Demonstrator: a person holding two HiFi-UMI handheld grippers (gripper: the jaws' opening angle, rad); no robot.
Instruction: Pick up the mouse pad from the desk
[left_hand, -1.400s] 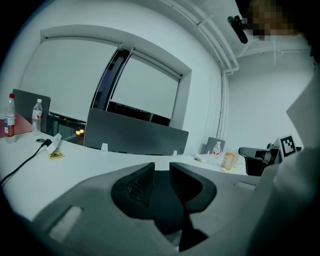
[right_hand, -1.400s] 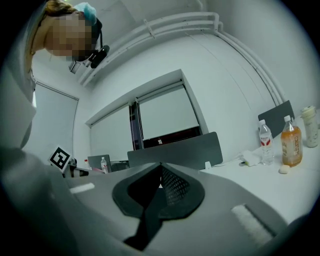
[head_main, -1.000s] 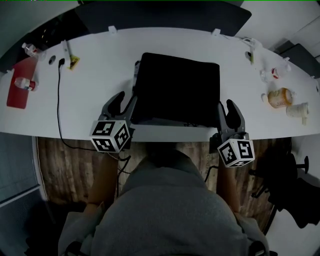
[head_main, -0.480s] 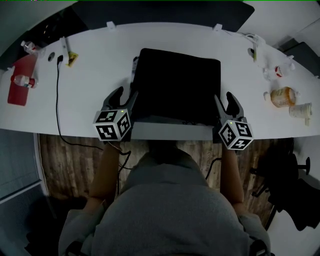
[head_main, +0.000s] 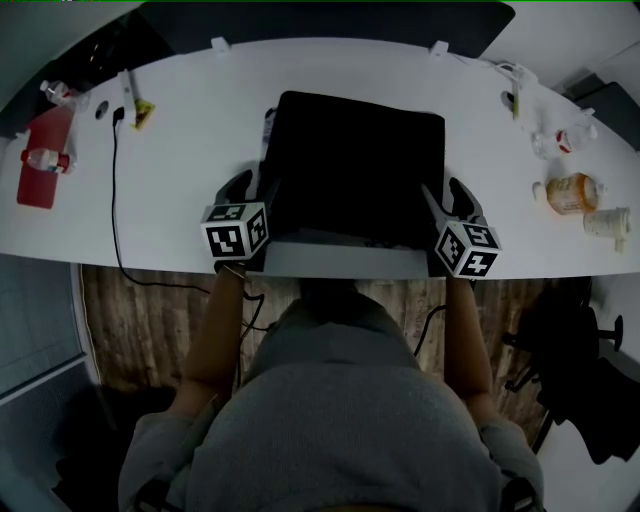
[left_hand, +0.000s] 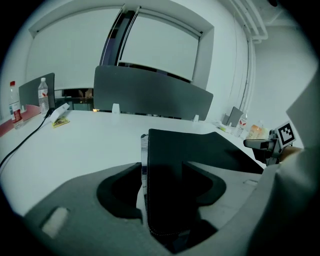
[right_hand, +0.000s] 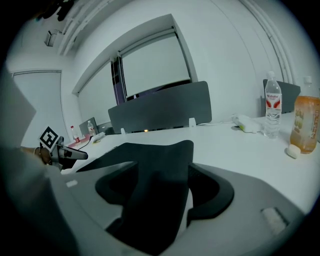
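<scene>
Black rectangular mouse pad (head_main: 355, 165) lies on white worktop (head_main: 180, 150), front edge | left gripper (head_main: 250, 190), right gripper (head_main: 447, 197): jaws spread, have just been opening, pad's side edges between, unpinched | risk: shallow bite, limp pad slips.

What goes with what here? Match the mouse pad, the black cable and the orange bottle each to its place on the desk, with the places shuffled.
Things:
1. mouse pad
2. black cable
3. orange bottle

Places:
A. right end of the desk
B. middle of the desk, reaching its near edge
C. left part of the desk, trailing off the near edge

Pairs: 1-B, 2-C, 3-A
</scene>
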